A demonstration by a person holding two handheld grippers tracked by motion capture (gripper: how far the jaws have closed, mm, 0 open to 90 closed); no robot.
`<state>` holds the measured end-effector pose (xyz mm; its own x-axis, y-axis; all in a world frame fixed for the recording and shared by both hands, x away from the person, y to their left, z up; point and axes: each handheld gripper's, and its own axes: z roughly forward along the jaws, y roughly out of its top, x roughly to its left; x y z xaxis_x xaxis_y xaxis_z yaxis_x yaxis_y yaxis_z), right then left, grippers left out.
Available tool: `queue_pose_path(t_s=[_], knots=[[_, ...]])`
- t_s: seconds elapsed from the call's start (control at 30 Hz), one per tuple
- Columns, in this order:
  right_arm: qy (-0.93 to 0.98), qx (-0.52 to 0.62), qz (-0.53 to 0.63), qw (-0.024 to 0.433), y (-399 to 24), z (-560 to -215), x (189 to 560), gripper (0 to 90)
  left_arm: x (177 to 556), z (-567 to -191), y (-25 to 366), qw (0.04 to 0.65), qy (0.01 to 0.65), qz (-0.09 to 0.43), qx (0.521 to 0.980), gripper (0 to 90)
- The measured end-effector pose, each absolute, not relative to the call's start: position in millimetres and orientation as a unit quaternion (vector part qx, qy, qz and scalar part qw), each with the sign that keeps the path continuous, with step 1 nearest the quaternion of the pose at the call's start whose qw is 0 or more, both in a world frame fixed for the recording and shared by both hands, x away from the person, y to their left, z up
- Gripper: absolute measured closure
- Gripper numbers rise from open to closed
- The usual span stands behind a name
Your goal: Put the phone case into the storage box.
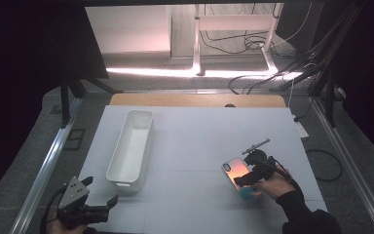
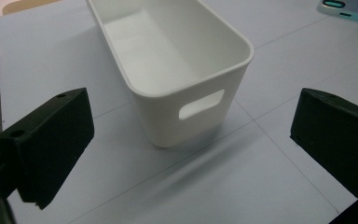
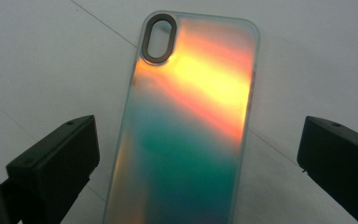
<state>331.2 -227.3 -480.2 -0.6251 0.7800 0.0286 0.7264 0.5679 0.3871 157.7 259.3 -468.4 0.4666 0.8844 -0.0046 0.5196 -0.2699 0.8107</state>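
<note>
An iridescent phone case [image 1: 233,171] lies flat on the white table at the right, its camera hole pointing away from the person. My right gripper [image 1: 247,171] hovers over its near end, open. In the right gripper view the case [image 3: 191,140] lies between the two jaws of that gripper [image 3: 198,123], and neither jaw touches it. A long white bin [image 1: 126,184] stands empty at the left centre. My left gripper [image 1: 100,191] is open at the table's front left corner and faces the handle end of the bin [image 2: 200,122]; its jaws [image 2: 193,100] hold nothing.
The white table top [image 1: 199,131] has a wooden strip [image 1: 195,100] along its far edge. Metal rails [image 1: 48,161] run down both sides. Cables [image 1: 253,41] lie on the floor beyond. The case's teal edge [image 2: 349,8] shows at the top right of the left gripper view.
</note>
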Motion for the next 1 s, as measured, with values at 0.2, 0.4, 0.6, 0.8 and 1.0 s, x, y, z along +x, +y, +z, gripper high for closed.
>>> queue_pose_path(t_s=[0.2,0.4,0.6,0.8,1.0], knots=[[0.887,0.427,0.165,0.069,-219.0,-483.3,336.5,0.0,157.7,-468.4,259.3,0.391,0.46,0.234,0.762,0.1],[0.892,0.422,0.146,0.069,-209.8,-486.4,341.3,0.0,157.7,-468.4,259.3,0.391,0.46,0.233,0.762,0.1],[0.895,0.421,0.133,0.069,-201.9,-490.2,346.0,0.0,157.7,-468.4,259.4,0.392,0.46,0.233,0.762,0.1],[0.897,0.419,0.12,0.071,-197.3,-496.5,349.3,0.0,157.7,-468.4,259.5,0.391,0.46,0.234,0.762,0.2],[0.898,0.421,0.11,0.066,-197.2,-503.7,350.7,0.0,157.6,-468.4,259.4,0.391,0.459,0.234,0.763,0.2]])
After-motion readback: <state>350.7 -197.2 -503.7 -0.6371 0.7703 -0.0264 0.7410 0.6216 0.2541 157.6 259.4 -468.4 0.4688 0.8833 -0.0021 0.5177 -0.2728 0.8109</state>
